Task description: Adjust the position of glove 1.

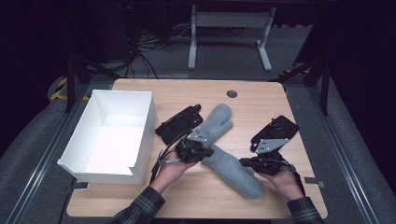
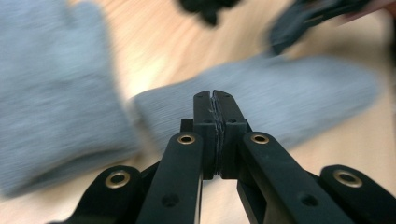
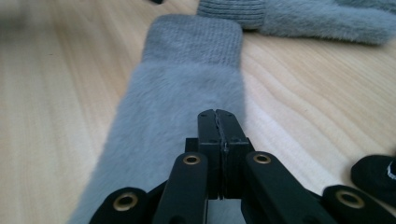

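No readable text, label, brand or number appears anywhere in these views. The one sign is yellow-and-black hazard striping [image 1: 59, 88] on the floor.

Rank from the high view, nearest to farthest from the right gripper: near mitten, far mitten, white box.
1. Near mitten, just left of the right gripper, at the table's front.
2. Far mitten, farther back, toward the middle.
3. White box, on the far left of the table.

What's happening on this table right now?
A person holds a hand-held gripper in each hand over two grey mittens lying end to end on a wooden table. The left hand-held gripper and the right hand-held gripper are both shut and empty. The far mitten and the near mitten lie flat. A white box stands open to the left.
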A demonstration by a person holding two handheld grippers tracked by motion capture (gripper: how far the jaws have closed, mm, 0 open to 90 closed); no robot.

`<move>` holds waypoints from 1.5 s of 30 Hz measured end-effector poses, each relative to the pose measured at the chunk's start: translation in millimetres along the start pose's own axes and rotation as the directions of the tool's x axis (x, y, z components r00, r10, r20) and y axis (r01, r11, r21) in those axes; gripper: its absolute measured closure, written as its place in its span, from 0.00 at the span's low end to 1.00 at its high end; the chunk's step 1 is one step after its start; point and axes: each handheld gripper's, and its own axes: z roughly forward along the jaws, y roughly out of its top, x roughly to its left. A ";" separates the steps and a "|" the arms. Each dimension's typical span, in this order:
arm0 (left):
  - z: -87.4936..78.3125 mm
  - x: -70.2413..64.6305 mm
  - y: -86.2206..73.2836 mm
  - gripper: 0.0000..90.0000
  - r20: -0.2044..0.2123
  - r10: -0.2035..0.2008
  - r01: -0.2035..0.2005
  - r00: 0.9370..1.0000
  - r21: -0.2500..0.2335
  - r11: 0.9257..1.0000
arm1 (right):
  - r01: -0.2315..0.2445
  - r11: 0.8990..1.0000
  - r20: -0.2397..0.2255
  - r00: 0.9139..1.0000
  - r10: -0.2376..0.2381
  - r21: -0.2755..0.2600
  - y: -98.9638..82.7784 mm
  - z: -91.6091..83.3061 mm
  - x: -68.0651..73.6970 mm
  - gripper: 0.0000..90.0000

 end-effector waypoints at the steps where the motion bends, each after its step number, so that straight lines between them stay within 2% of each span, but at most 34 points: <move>1: 1.5 3.7 0.1 0.99 0.002 -0.010 0.010 1.000 0.000 1.000 | -0.003 1.000 -0.003 1.000 0.003 -0.001 -2.0 -2.1 2.8 1.00; 2: 4.5 6.3 0.6 0.99 -0.009 -0.008 0.008 1.000 0.005 1.000 | -0.005 1.000 -0.003 1.000 0.005 0.000 -4.0 -3.9 5.7 1.00; 9: 23.5 10.4 0.7 0.99 -0.003 -0.011 0.011 1.000 0.045 0.999 | -0.010 1.000 0.000 1.000 0.010 0.004 -20.9 -17.5 24.5 1.00; 11: 27.5 9.8 0.6 0.99 -0.008 -0.010 0.010 1.000 0.074 0.997 | -0.014 1.000 -0.007 1.000 0.014 0.001 -29.5 -23.5 33.8 1.00; 14: 29.2 8.7 0.2 0.99 -0.015 -0.006 0.007 1.000 0.089 0.996 | -0.012 0.999 -0.020 1.000 0.013 0.036 -38.0 -22.8 41.3 1.00; 16: 29.6 7.5 0.0 1.00 -0.019 0.001 0.001 1.000 0.102 0.995 | -0.002 0.997 -0.007 1.000 0.002 0.077 -41.4 -18.6 42.5 1.00; 21: 27.7 3.7 -0.6 1.00 -0.028 -0.003 0.007 1.000 0.129 0.992 | 0.003 0.993 0.018 1.000 -0.005 0.115 -42.3 -13.9 37.4 1.00; 28: 20.5 -5.1 -6.1 1.00 -0.001 0.000 0.000 1.000 0.155 0.988 | -0.017 0.993 0.073 0.997 0.008 0.119 -41.0 -16.0 21.2 1.00; 34: 10.6 -13.4 -16.2 1.00 0.046 -0.027 0.019 0.999 0.171 0.985 | -0.036 0.992 0.123 0.992 0.021 0.124 -30.6 -9.0 2.2 1.00; 39: 4.6 -21.1 -24.5 1.00 0.058 -0.033 0.023 0.998 0.167 0.986 | -0.034 0.992 0.138 0.990 0.017 0.124 -19.0 1.8 -7.6 1.00; 44: -0.2 -29.9 -29.9 1.00 0.081 -0.023 0.009 0.996 0.179 0.984 | -0.036 0.993 0.131 0.991 0.022 0.111 -7.8 14.0 -16.5 1.00; 45: 0.1 -32.2 -31.8 1.00 0.080 -0.021 0.007 0.997 0.166 0.986 | -0.038 0.993 0.130 0.991 0.024 0.109 -5.9 16.5 -18.2 1.00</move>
